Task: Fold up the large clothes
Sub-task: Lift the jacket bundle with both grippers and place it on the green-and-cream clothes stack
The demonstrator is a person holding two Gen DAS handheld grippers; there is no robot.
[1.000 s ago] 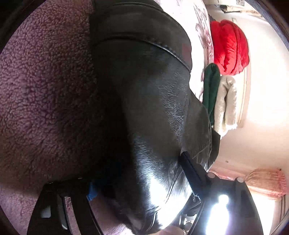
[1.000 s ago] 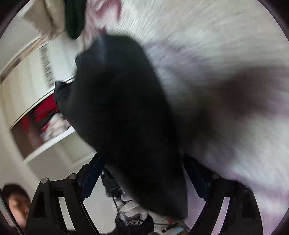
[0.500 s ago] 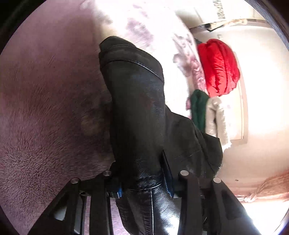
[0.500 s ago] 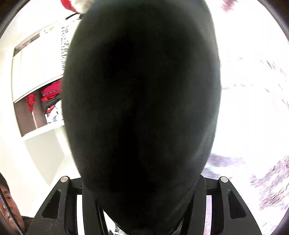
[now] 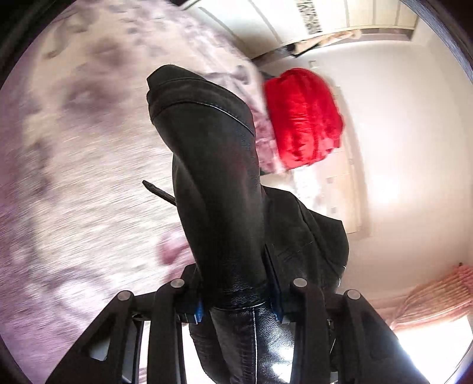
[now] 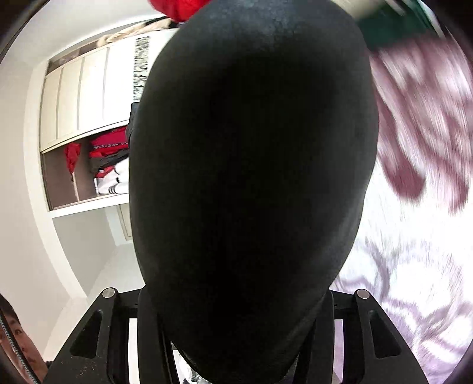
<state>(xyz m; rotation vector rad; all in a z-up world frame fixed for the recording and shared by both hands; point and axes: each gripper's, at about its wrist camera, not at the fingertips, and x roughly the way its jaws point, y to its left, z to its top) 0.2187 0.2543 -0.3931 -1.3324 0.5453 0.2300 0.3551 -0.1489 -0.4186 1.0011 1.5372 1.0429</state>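
Observation:
A black leather jacket (image 5: 218, 189) hangs lifted above a fluffy pink-and-white patterned blanket (image 5: 77, 165). My left gripper (image 5: 236, 298) is shut on a fold of the jacket, which rises from the jaws toward the top of the left wrist view. In the right wrist view the same black jacket (image 6: 254, 165) fills the middle and hides most of the scene. My right gripper (image 6: 236, 298) is shut on the jacket, its fingertips covered by the cloth. The blanket (image 6: 414, 265) shows blurred at the right.
A red padded garment (image 5: 304, 118) lies at the blanket's far edge, next to a white wall. A green folded garment (image 6: 393, 26) shows at the top right. White cupboards with an open shelf of clothes (image 6: 100, 165) stand left. A person's face (image 6: 14, 342) is at the bottom left.
Both grippers have closed on the jacket and lifted it off the blanket. The jacket now hangs narrower from the left gripper, and both views have swung up toward the wall and cupboards.

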